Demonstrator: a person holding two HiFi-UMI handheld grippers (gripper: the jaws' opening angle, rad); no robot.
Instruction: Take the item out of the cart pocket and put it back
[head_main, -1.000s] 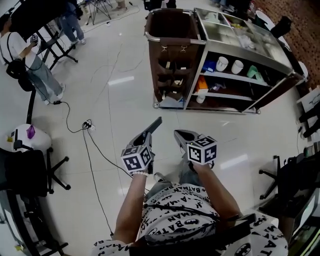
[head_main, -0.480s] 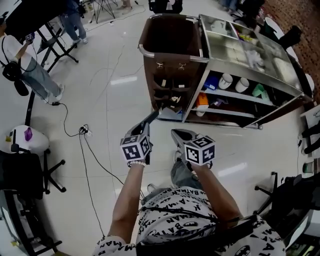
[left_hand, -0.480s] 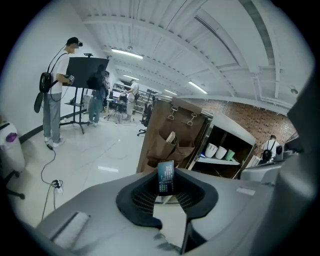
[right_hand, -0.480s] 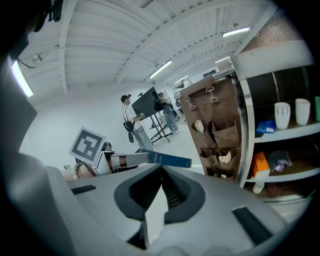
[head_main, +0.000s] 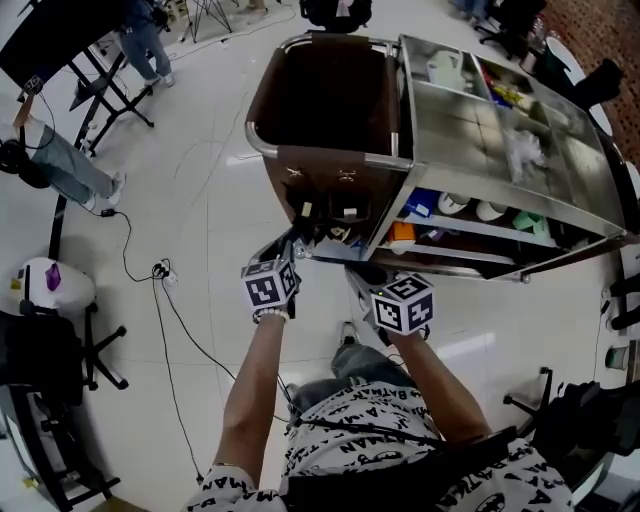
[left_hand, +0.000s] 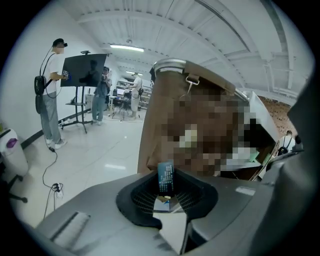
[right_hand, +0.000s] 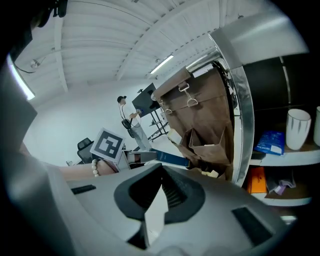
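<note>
A brown fabric bag (head_main: 325, 120) hangs on the end of a steel housekeeping cart (head_main: 500, 120), with rows of small pockets (head_main: 325, 212) on its front. My left gripper (head_main: 293, 243) is right at the lower pockets and is shut on a thin dark blue packet (left_hand: 165, 176) that stands upright between its jaws. That packet (right_hand: 172, 159) also shows in the right gripper view, pointing at the pockets (right_hand: 210, 145). My right gripper (head_main: 366, 274) hovers just right of the left one, near the cart's bottom corner, its jaws closed with nothing between them.
The cart's shelves hold white cups (right_hand: 298, 129), a blue box (right_hand: 270, 141) and orange items (head_main: 402, 233). A power strip and cable (head_main: 160, 272) lie on the floor at left. People (head_main: 60, 165) and black stands are at the far left; office chairs (head_main: 50, 350) sit nearby.
The person has walked up to the cart. Both grippers have moved forward, and the left one now reaches the bag's lower pockets with the packet.
</note>
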